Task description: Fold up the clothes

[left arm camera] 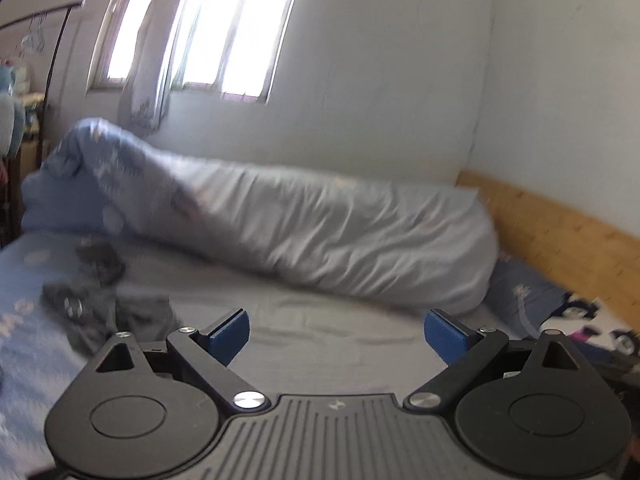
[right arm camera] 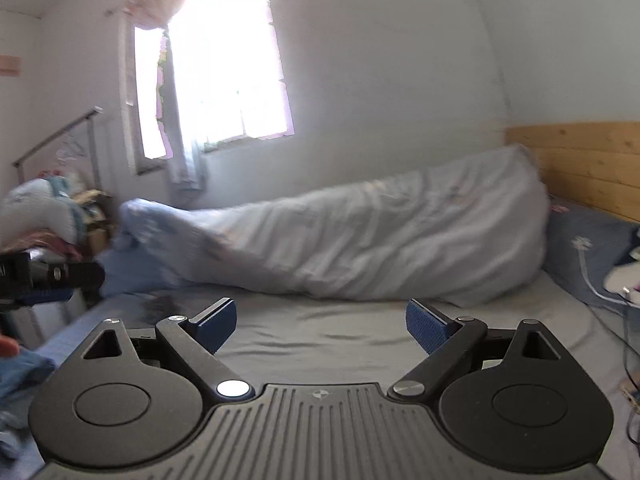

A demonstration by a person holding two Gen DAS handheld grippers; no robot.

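Item one, the bed (left arm camera: pixel 328 320): we list a grey sheet, largely bare in front of us, which we judge to be kept free as the folding surface. Item two, the rolled duvet (left arm camera: pixel 320 232): a pale bundle lying lengthwise against the wall, seemingly pushed back to make room. Item three, the wooden headboard (left arm camera: pixel 560 232) with a blue pillow (right arm camera: pixel 588 252) beside it at the right end. Item four, the window (left arm camera: pixel 208 24), bright, with a clothes rail (left arm camera: pixel 52 40) to its left. Item five, the task's thing, a dark garment (left arm camera: pixel 100 304): crumpled on the bed at the lower left of the left wrist view, blurred, untouched and not yet folded. Item six, the left tool (left arm camera: pixel 336 334): blue pads spread wide, nothing between them, held above the sheet just right of the garment. Item seven, the right tool (right arm camera: pixel 320 326): likewise spread and empty, over bare sheet. We judge both stand open in readiness to take hold of the cloth.
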